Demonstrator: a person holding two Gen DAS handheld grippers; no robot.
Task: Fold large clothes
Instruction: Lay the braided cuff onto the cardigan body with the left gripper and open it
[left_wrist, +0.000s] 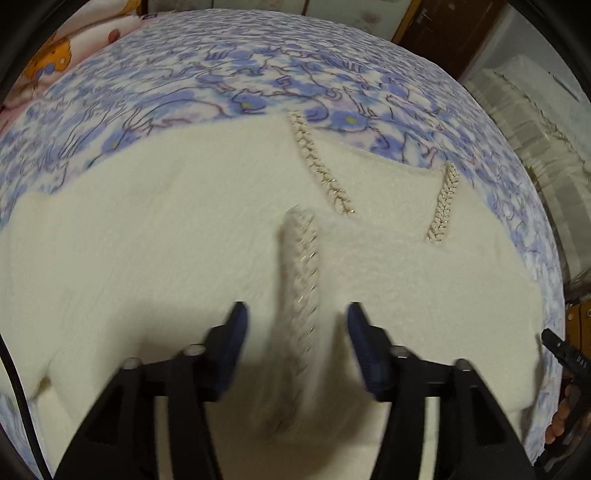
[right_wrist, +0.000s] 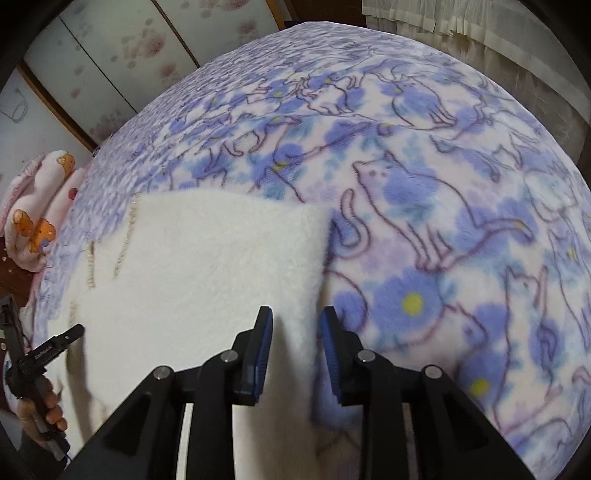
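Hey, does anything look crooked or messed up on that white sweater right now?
Yes. A braided trim strip is bunched into a raised ridge between the open left tool's fingers, while the rest of the white sweater lies flat on the cat-print blanket. No damage shows.

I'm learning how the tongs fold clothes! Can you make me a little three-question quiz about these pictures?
1. True or false: the left tongs are pinching the white fluffy sweater.
2. Pick one. The blanket under the sweater shows: A) cats and blue flowers, B) red stripes, C) green stars.
3. Fill in: the right tongs hover over the sweater's right ____, where white fabric meets blanket.

Key
1. False. Both blue pads stand apart, with the braided trim lying between them, ungripped.
2. A.
3. Edge.
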